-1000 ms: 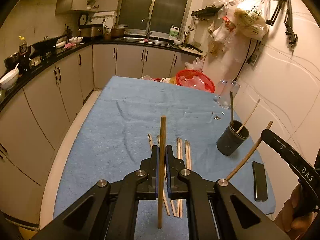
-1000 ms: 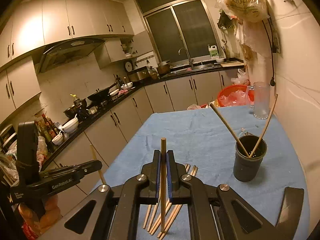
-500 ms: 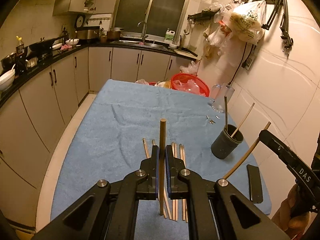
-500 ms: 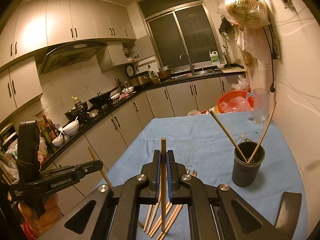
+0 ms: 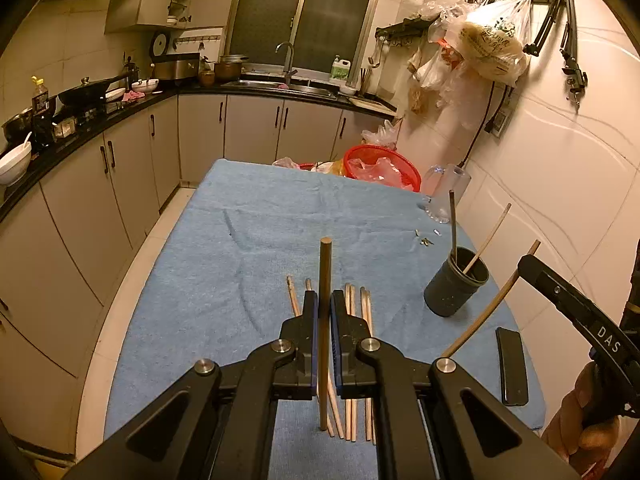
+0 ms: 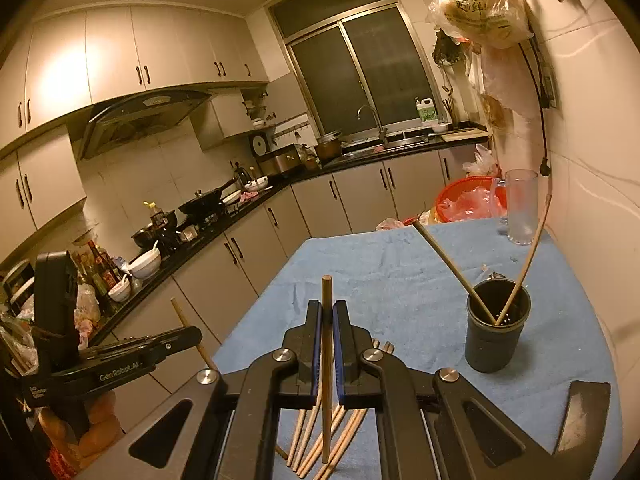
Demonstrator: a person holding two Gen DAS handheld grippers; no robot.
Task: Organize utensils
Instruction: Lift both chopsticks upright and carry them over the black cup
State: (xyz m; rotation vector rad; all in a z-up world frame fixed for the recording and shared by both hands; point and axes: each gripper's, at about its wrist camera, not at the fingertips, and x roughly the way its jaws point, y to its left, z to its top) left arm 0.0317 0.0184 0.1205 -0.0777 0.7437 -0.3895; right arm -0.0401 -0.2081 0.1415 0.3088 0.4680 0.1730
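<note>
A blue towel (image 5: 248, 248) covers the table and fills the middle of both views; its near edge is hidden behind the gripper bodies along the bottom of each frame. At the far end a red basket (image 5: 380, 166) sits partly behind plastic bags, its contents unclear.

Right of centre in the left wrist view stands a dark cup (image 5: 456, 284) with two chopsticks leaning out of it; in the right wrist view the same cup (image 6: 496, 330) sits at lower right. Just beyond it a clear glass mug (image 6: 520, 206) stands near the wall.

The left gripper (image 5: 324, 308) fills the bottom centre of its own view, jaws clamped narrow on one upright chopstick (image 5: 324, 280). The right gripper (image 6: 327, 320) likewise pinches a single upright chopstick (image 6: 327, 308).

Loose chopsticks (image 5: 360, 304) lie flat on the towel beneath both grippers; the fingers cover their middle parts, so the count cannot be told.

At the lower right edge of the left view, a hand (image 5: 580, 420) is cut off by the frame. A flat black object (image 5: 510, 364) lies near the towel's right edge, too dark to identify.
</note>
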